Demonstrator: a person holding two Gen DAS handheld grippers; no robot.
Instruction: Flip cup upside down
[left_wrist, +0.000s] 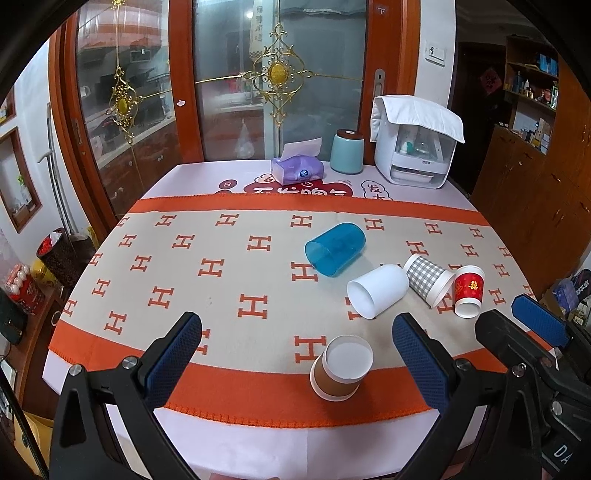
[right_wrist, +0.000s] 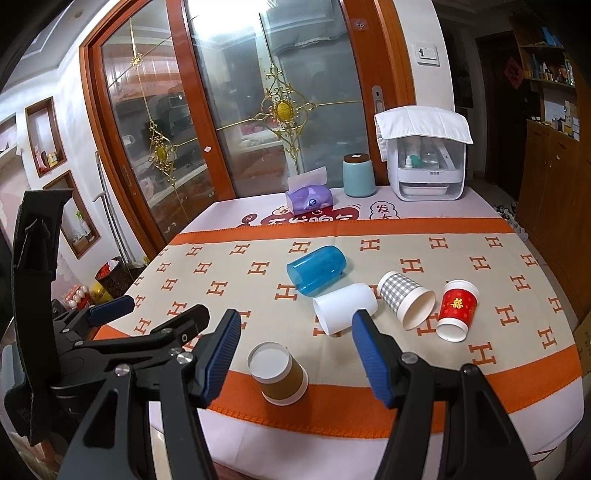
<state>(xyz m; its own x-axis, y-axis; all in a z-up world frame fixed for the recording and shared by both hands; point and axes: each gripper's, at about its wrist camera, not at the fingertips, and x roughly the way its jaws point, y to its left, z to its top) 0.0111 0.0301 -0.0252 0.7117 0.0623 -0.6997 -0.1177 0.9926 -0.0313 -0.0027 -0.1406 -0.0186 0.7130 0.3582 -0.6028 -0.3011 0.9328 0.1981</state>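
Brown cup (left_wrist: 341, 367) stands inverted on the cloth's near orange border (left_wrist: 258, 391), close to the table edge. Left gripper (left_wrist: 297, 354) and right gripper (right_wrist: 295, 354) both spread wide, empty, flanking it.

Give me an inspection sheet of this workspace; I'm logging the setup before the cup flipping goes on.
Surface: table with an orange-bordered cloth.
Job's things: brown cup stands upside down near the front edge; blue cup, white cup, checked cup and red cup lie on their sides.
Clutter: tissue pack, green jar, white appliance at the back.
Grippers: left gripper and right gripper both open, empty.
Cables: nothing seen.
Surroundings: glass sliding doors, shelves.
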